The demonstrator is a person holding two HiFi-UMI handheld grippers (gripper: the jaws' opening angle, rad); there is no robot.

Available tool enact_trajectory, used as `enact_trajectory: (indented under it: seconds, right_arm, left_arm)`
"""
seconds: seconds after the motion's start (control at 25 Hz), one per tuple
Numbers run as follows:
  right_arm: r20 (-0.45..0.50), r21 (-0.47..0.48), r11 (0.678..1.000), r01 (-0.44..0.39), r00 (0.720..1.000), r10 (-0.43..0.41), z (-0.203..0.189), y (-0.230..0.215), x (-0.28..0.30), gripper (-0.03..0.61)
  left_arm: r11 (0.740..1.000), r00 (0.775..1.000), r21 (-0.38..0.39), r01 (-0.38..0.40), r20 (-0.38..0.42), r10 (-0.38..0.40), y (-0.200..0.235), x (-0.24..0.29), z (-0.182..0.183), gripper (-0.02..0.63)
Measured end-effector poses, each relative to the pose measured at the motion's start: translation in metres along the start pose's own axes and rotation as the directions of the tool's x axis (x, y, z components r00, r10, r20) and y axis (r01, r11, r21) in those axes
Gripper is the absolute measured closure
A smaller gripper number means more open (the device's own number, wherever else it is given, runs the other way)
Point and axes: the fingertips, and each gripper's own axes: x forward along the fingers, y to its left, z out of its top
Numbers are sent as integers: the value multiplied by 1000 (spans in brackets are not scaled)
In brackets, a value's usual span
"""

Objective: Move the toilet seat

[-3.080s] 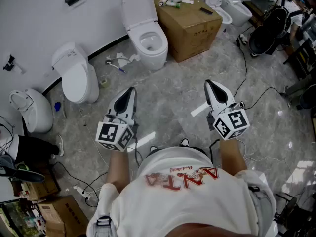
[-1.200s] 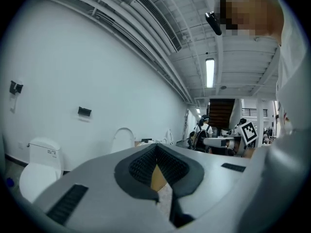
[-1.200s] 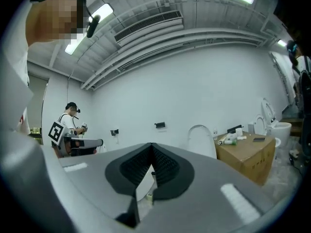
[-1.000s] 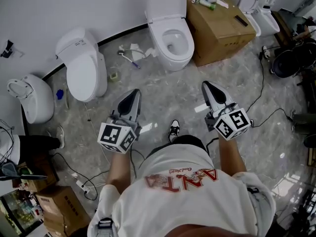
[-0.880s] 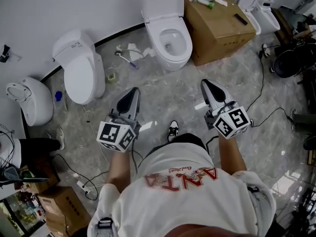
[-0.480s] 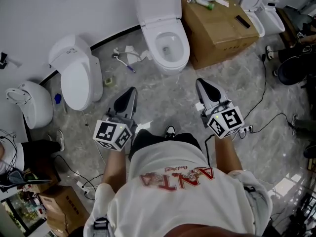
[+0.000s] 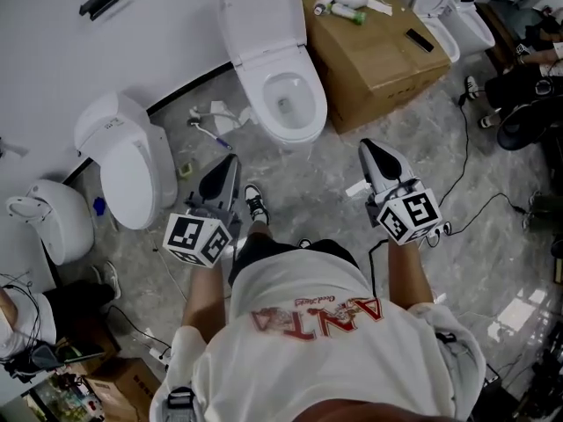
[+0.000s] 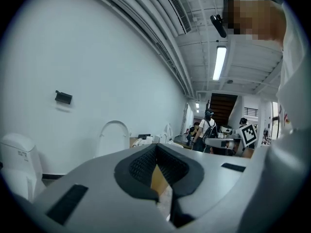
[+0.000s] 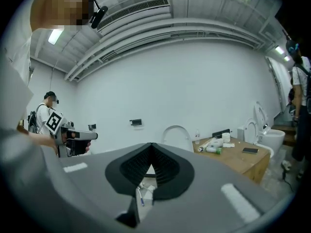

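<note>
A white toilet (image 7: 286, 104) stands against the wall at the top middle of the head view, its lid (image 7: 259, 16) raised upright and the bowl open. My left gripper (image 7: 230, 161) is shut and empty, held a short way in front of the bowl to its left. My right gripper (image 7: 365, 145) is also shut and empty, off the bowl's right front. In the left gripper view the upright lid (image 8: 112, 137) shows beyond the closed left gripper (image 8: 155, 147). In the right gripper view the lid (image 9: 177, 136) stands just past the closed right gripper (image 9: 151, 145).
A cardboard box (image 7: 378, 51) with bottles and a phone sits right of the toilet. A closed toilet (image 7: 132, 161) and another one (image 7: 48, 218) stand at the left. A brush and paper scraps (image 7: 215, 117) lie by the wall. Cables (image 7: 466, 148) run across the floor at the right.
The person has stepped toward the open toilet, one shoe now forward between the grippers. Both grippers have come closer to the bowl and stay shut.
</note>
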Motion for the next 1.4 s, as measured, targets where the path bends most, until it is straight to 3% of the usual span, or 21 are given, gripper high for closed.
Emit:
enact_trajectory:
  seconds: [0.44,0.6,0.72,0.84,0.96,1.12,1.32,1.4]
  right_arm:
    - [-45,-10,994,104,993,-105,22,-3,109,575]
    - [18,-54,992,114,993,-113,47,7,162,576]
    - [63,-34,985,171,984,-168,54,-3,190,575]
    - [38,46,968,247,968,-249,40,-26,205,575]
    - [-4,92,958,272,962,-273,23,-45,219,575]
    - [-66,101,961,257,966,-252,-3,-73,236,575]
    - [-112,162,969,187,979,-170,-64,-118,258,575]
    - [-127,191,966,174,980,-152,-87,-137,264,574]
  left_arm:
    - [991,991,-29,131,7,-131,102,84,41,604]
    - [989,989,2,147,18,-147,160,103,63,604]
    - [988,988,10,152,8,-152,198,121,70,604]
    - [987,987,-6,160,-13,-160,217,138,66,604]
    - [988,988,-30,151,-37,-152,229,150,56,604]
    - [989,988,-51,136,-73,-139,235,177,35,604]
    - [975,985,-182,127,-92,-145,235,212,4,603]
    - [975,987,-199,97,-108,-120,238,226,-12,603]
